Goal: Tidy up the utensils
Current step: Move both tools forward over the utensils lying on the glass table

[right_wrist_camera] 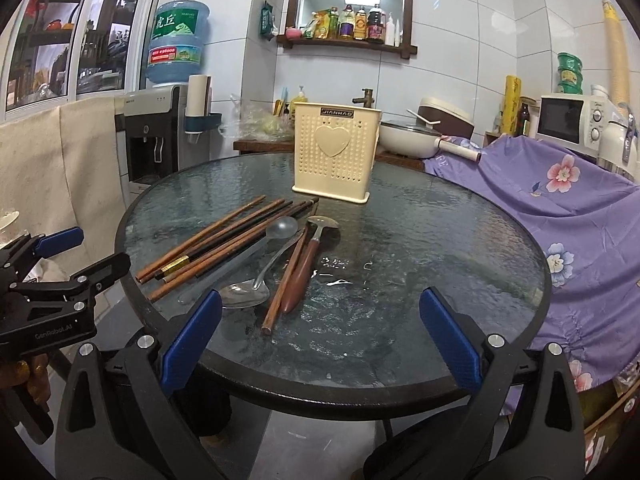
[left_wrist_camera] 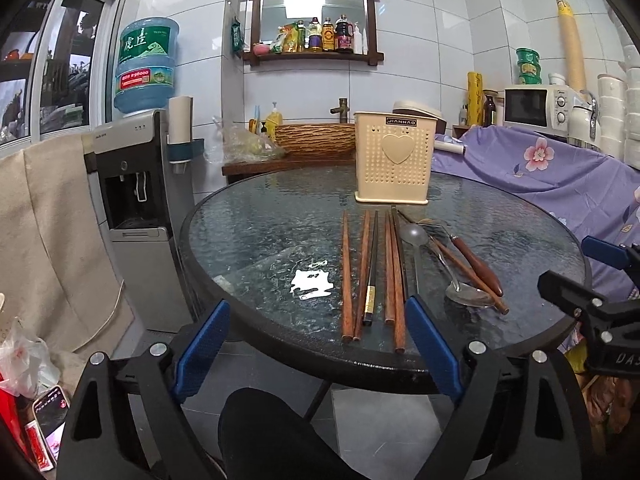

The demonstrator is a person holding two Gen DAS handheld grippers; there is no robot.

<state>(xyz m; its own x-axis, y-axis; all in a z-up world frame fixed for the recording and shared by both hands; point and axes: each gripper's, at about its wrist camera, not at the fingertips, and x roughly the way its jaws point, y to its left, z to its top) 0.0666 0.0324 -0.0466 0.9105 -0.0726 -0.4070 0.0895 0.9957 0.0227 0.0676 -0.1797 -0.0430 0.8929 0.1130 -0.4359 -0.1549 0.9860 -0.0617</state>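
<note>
Several wooden chopsticks and one black chopstick (left_wrist_camera: 372,272) (right_wrist_camera: 224,240) lie side by side on the round glass table (left_wrist_camera: 260,240) (right_wrist_camera: 440,240). To their right rest a metal spoon (left_wrist_camera: 468,296) (right_wrist_camera: 244,294), a ladle (left_wrist_camera: 414,236) (right_wrist_camera: 282,226) and a wooden-handled utensil (left_wrist_camera: 476,260) (right_wrist_camera: 304,268). A cream perforated utensil holder (left_wrist_camera: 394,158) (right_wrist_camera: 334,152) stands upright behind them. My left gripper (left_wrist_camera: 317,302) (right_wrist_camera: 105,247) is open at the table's near edge, in front of the chopstick ends, holding nothing. My right gripper (right_wrist_camera: 320,294) (left_wrist_camera: 562,260) is open near the spoon, empty.
A water dispenser (left_wrist_camera: 136,184) stands left of the table. A purple floral cloth (left_wrist_camera: 540,176) (right_wrist_camera: 560,200) covers the counter on the right, with a microwave (left_wrist_camera: 532,106) behind it. A person's dark-clad knee (left_wrist_camera: 260,420) is below the table edge.
</note>
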